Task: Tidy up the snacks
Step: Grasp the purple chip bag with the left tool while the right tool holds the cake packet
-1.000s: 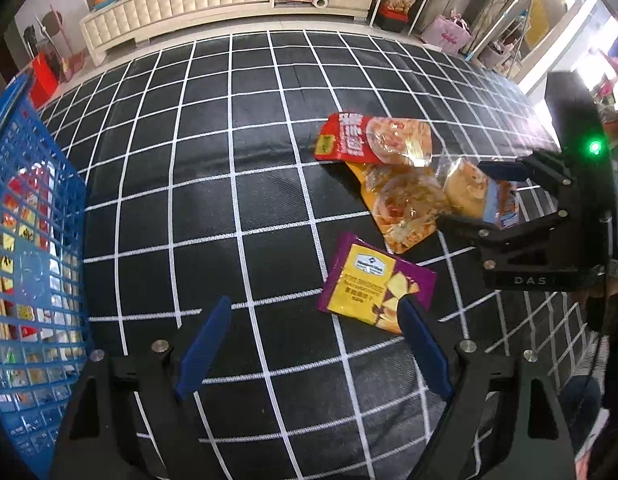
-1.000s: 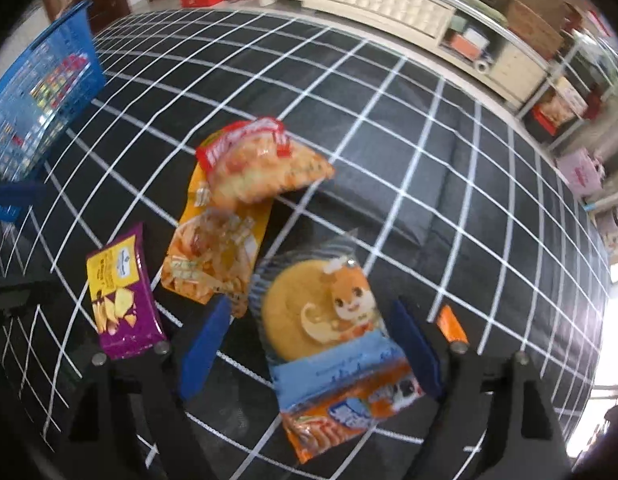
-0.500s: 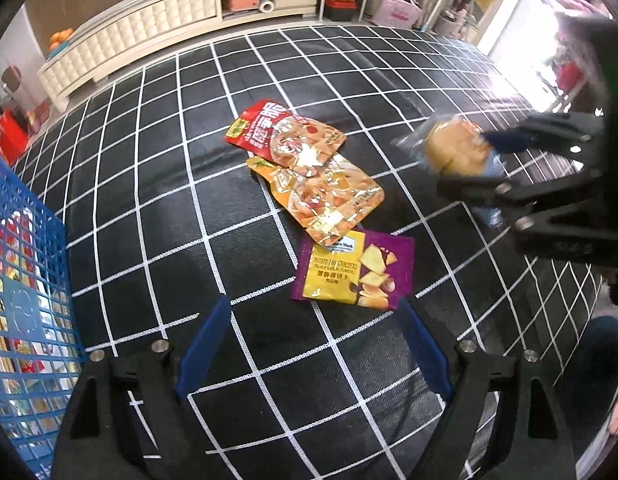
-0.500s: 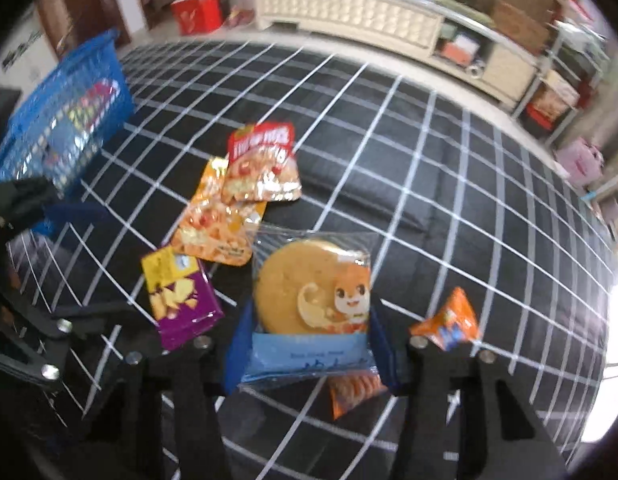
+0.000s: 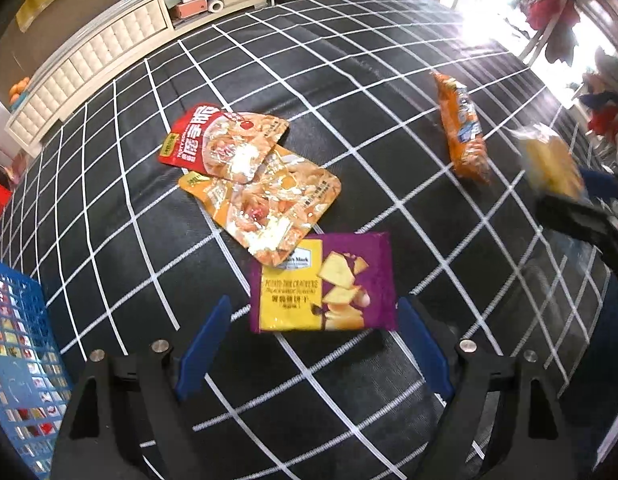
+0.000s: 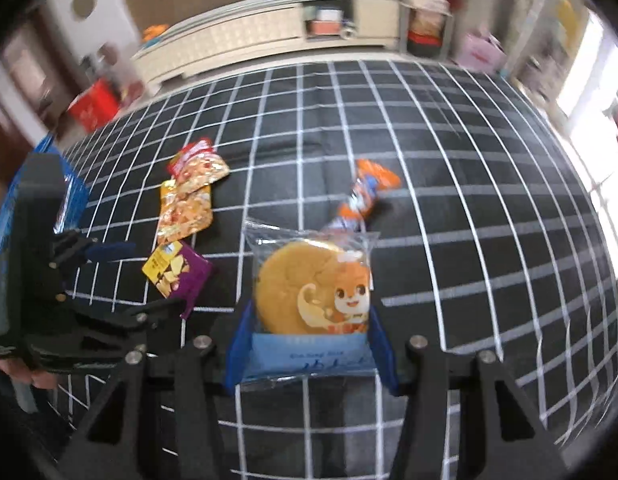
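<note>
The black cloth with a white grid [image 5: 349,80] covers the whole work surface, and I place everything in relation to it. At its left edge stands the blue plastic lattice basket [image 5: 17,360], which already holds some packets; I judge it to be the place where the snacks go.

Near the middle of the cloth lie three packets together: an orange foil pouch [image 5: 265,204], a red foil pouch [image 5: 213,142] that overlaps its far end, and a purple and yellow cracker packet [image 5: 323,282] that touches its near end. Toward the right side of the cloth lies a long orange wrapper [image 5: 463,132], apart from the others.

The right gripper [image 6: 309,344] is clamped on a clear packet with a round golden cake and a cartoon fox [image 6: 313,292], which it holds above the cloth. The left gripper [image 5: 315,354] hangs with its jaws wide apart over the purple packet, with nothing between the pads.

The step in hand seems to be the carrying of the cake packet. The next move calls for bringing it across to the basket and releasing it there, while the left gripper must come down and close on the purple packet's edges.
</note>
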Motion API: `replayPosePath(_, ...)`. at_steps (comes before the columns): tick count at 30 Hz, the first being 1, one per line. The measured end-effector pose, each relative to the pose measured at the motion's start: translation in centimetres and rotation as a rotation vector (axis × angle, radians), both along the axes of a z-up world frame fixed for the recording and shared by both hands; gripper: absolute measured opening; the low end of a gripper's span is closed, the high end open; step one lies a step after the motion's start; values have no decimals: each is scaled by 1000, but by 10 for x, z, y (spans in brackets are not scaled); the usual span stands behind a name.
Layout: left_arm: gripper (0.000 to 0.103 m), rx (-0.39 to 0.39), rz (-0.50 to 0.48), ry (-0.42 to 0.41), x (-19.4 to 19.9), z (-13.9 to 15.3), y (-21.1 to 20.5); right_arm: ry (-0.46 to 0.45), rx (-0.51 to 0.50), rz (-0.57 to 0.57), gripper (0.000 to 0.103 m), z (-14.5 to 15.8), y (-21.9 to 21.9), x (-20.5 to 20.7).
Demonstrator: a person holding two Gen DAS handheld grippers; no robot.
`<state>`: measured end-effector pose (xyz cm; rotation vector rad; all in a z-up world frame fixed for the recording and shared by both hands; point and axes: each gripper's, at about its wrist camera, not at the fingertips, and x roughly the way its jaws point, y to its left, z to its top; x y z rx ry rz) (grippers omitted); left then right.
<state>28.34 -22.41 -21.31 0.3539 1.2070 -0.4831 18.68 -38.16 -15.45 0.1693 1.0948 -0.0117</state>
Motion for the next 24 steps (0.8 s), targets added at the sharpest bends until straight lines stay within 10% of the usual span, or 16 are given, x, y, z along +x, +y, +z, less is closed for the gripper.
replayPosePath(20, 83, 25, 47, 33, 29, -8, -28, 37, 106, -200, 57, -35, -13, -35)
replayPosePath(24, 64, 9, 52, 11, 23, -3, -28, 42, 78, -229, 57, -38, -14, -33)
